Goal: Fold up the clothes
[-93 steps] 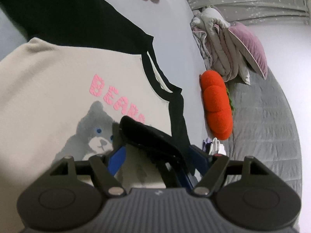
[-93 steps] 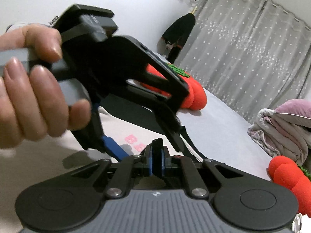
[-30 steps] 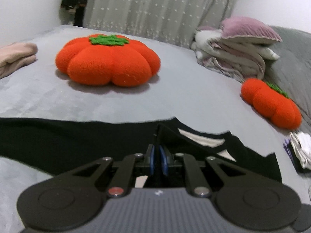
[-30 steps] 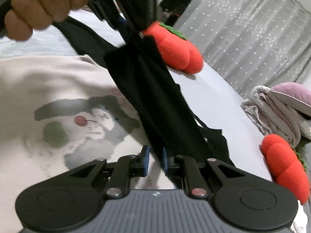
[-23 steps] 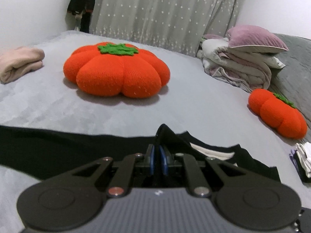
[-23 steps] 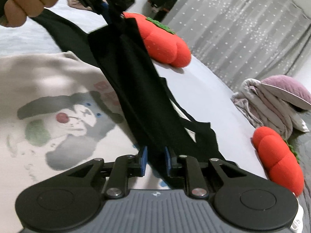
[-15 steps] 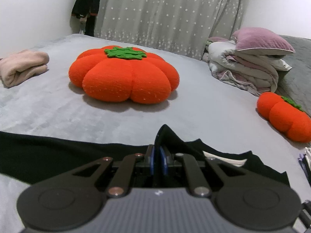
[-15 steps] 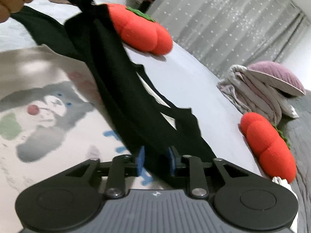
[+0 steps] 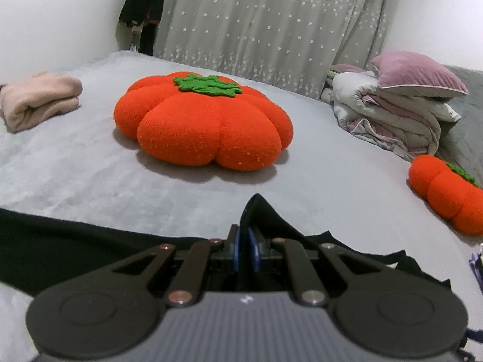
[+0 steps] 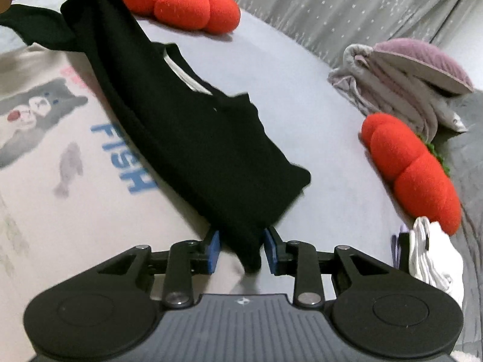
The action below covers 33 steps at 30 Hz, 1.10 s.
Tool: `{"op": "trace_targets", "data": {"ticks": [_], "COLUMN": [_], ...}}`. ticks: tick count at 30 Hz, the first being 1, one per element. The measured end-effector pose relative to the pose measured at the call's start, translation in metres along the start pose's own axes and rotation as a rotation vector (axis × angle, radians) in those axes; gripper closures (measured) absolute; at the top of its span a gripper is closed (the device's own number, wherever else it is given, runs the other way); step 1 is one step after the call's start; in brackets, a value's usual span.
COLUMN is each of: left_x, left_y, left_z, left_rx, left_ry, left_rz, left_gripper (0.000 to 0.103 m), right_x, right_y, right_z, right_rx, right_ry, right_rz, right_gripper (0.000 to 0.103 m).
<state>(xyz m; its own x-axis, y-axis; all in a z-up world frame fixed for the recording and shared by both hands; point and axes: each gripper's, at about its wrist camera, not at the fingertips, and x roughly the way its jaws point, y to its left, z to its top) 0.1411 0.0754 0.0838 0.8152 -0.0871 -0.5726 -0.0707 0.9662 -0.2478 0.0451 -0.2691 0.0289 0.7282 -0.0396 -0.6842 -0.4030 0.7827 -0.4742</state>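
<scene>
A cream sweatshirt (image 10: 75, 196) with a bear print, blue "FISH" lettering and black sleeves lies on the grey bed (image 9: 332, 181). My left gripper (image 9: 245, 241) is shut on a fold of the black sleeve (image 9: 265, 214), which peaks just past its blue pads. In the right wrist view that sleeve (image 10: 187, 126) stretches from a hand (image 10: 12, 0) at the top left down to my right gripper (image 10: 241, 250). The right jaws stand apart. The sleeve's end hangs loose between the blue pads (image 10: 214, 250) with a gap on both sides.
A large orange pumpkin cushion (image 9: 202, 123) sits ahead of the left gripper, a smaller one (image 9: 446, 193) to the right. A folded pink cloth (image 9: 39, 99) lies far left. Folded bedding under a purple pillow (image 9: 392, 114) lies by the curtain. White socks (image 10: 434, 256) lie near the right gripper.
The right jaws have widened and let go of the black sleeve, and the gripper has drawn back toward the sleeve's end. The left gripper, still shut, has carried its fold toward the big pumpkin cushion.
</scene>
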Motion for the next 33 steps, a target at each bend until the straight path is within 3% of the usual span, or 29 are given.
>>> {"op": "trace_targets", "data": {"ticks": [4,10,11,12,15,22,28,33], "left_x": [0.003,0.004,0.004,0.005,0.006,0.017,0.021,0.019], "left_y": [0.002,0.003,0.003,0.004,0.01,0.018,0.03,0.026], "left_z": [0.001,0.001,0.001,0.001,0.003,-0.002,-0.006,-0.007], "left_rx": [-0.005,-0.007,-0.011,-0.016,-0.045,-0.059,-0.101,-0.076], "left_ry": [0.006,0.004,0.005,0.006,0.009,0.04,0.064,0.056], "left_rz": [-0.001,-0.002,0.001,0.004,0.004,0.033,0.038,0.037], "left_gripper": [0.095,0.095,0.095,0.095,0.095,0.095,0.095,0.095], "right_x": [-0.006,-0.009,-0.009,-0.01,-0.012,-0.003,-0.003,-0.008], "right_y": [-0.004,0.003,0.005,0.007,0.009,0.026,0.01,0.009], "right_z": [-0.006,-0.01,-0.01,-0.011,-0.011,-0.019,-0.017,-0.019], "right_rx": [-0.013,-0.09,-0.108,-0.124,-0.157,-0.283,-0.175,-0.18], "right_ry": [-0.006,-0.035,-0.045,-0.054,-0.072,-0.019,0.008,0.001], "right_rz": [0.051,0.028,0.021,0.014,-0.005,-0.068,-0.023,0.02], "right_gripper": [0.078,0.078,0.08,0.089,0.093,0.093,0.093,0.087]}}
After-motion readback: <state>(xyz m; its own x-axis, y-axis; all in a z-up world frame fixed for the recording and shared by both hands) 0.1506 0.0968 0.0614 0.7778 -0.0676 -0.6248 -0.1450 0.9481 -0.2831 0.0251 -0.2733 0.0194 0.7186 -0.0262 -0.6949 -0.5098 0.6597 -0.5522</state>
